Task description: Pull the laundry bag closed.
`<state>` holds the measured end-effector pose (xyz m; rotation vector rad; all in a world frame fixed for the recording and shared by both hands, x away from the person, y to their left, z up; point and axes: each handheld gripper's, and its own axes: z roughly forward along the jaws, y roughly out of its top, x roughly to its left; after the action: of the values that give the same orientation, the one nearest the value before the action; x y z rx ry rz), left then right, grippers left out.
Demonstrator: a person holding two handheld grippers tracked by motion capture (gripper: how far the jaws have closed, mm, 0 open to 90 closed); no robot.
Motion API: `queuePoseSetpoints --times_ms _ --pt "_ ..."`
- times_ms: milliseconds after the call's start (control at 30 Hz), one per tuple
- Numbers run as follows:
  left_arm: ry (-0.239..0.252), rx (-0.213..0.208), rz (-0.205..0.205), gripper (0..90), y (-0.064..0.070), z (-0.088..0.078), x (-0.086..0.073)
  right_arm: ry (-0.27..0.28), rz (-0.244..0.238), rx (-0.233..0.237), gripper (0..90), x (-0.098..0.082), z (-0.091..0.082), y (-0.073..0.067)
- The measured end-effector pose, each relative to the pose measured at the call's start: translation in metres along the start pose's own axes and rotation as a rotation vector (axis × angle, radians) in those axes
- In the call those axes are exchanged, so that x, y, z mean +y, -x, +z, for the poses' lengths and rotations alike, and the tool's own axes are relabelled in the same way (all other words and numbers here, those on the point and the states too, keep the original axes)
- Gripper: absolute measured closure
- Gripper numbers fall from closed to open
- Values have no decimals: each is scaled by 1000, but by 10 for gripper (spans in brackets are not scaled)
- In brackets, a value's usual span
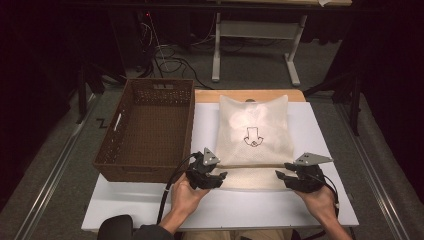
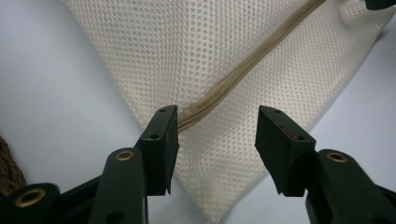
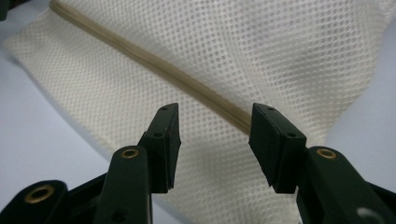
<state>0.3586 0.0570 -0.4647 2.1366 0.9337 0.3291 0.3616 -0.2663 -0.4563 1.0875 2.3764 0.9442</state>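
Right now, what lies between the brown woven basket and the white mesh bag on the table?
Nothing lies there: in the high view, bare white table top separates the basket from the mesh bag.

Mesh bag (image 1: 254, 135) right of basket (image 1: 150, 125) (table)

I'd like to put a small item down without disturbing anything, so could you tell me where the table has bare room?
Free: the white table strip along the near edge below the brown basket, and the narrow margin right of the mesh bag. Crowded: the bag's near end, where the left gripper and right gripper hover open over its zipper.
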Motion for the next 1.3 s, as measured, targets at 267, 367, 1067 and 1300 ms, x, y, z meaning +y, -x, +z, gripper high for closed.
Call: queuePoseSetpoints --times_ms 267,367,1067,1300 --pt "3 -17 -4 483 5 -4 -6 -17 -12 55 529 -7 -1 -12" --pt "2 -20 -11 482 5 -3 -9 -20 -17 67 529 -9 -1 -16" --pt "-32 -1 -31 481 -1 13 -25 -40 -21 21 538 -32 17 -18" --pt "-26 5 -59 479 -6 12 -29 -43 -38 -6 533 -34 16 -18"
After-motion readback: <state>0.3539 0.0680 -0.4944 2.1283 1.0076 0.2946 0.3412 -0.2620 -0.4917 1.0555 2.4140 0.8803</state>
